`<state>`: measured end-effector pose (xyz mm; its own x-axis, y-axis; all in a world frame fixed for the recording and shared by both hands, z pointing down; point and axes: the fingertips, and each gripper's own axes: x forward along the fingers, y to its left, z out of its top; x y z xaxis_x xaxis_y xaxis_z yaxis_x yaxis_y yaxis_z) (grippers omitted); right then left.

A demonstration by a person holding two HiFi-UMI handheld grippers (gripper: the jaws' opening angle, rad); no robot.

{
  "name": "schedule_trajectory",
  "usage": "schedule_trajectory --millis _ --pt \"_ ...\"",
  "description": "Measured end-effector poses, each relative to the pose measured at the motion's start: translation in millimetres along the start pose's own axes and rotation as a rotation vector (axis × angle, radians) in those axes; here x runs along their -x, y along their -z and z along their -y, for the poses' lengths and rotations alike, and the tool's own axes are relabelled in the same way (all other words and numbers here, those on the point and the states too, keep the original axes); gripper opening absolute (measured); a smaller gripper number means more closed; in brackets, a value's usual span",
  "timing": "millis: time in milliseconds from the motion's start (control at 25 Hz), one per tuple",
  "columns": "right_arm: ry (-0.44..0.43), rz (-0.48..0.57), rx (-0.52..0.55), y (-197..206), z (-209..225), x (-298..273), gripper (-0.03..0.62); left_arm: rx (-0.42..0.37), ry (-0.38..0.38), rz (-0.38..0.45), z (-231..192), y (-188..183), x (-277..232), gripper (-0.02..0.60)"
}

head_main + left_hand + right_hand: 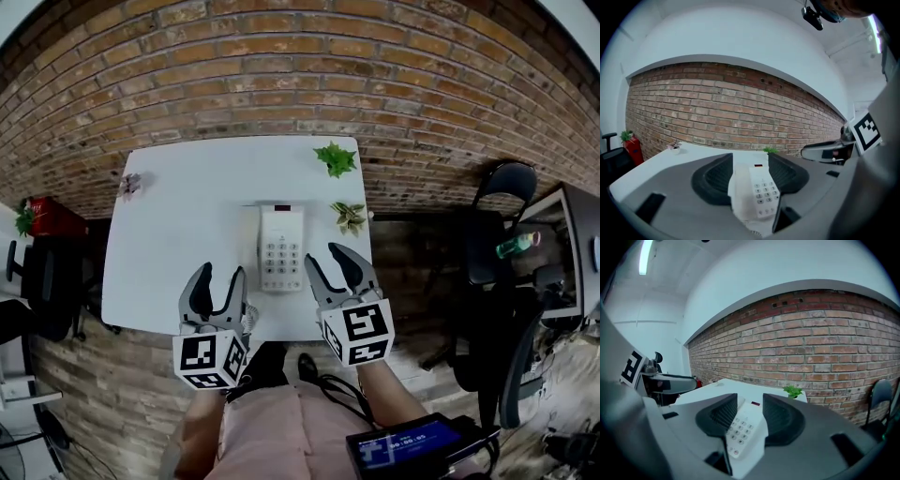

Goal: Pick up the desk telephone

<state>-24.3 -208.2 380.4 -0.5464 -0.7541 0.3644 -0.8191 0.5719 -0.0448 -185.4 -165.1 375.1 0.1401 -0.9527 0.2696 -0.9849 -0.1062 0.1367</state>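
Brick-walled room: on the worktop point(178, 216) the telephone point(281, 248) is being flanked by the left tool point(220, 279) and right tool point(326, 258), both part-open and empty; grasping and lifting are not yet done.

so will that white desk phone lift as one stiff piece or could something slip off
The desk telephone looks like rigid plastic, so it should lift without flexing. Its handset seems only to rest on the base, so tilting may spill it. The smooth table probably lets it slide if pushed.
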Motion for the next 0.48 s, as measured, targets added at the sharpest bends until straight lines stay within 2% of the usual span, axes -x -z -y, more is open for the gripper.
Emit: schedule_trajectory --millis 240,480 --pt "0.037 -0.070 -0.043 18 9 -43 0.175 0.036 0.067 -0.076 -19 19 -53 0.253" --pt "0.049 -0.144 -0.086 43 15 -82 0.181 0.079 0.123 -0.194 -25 53 -98 0.285"
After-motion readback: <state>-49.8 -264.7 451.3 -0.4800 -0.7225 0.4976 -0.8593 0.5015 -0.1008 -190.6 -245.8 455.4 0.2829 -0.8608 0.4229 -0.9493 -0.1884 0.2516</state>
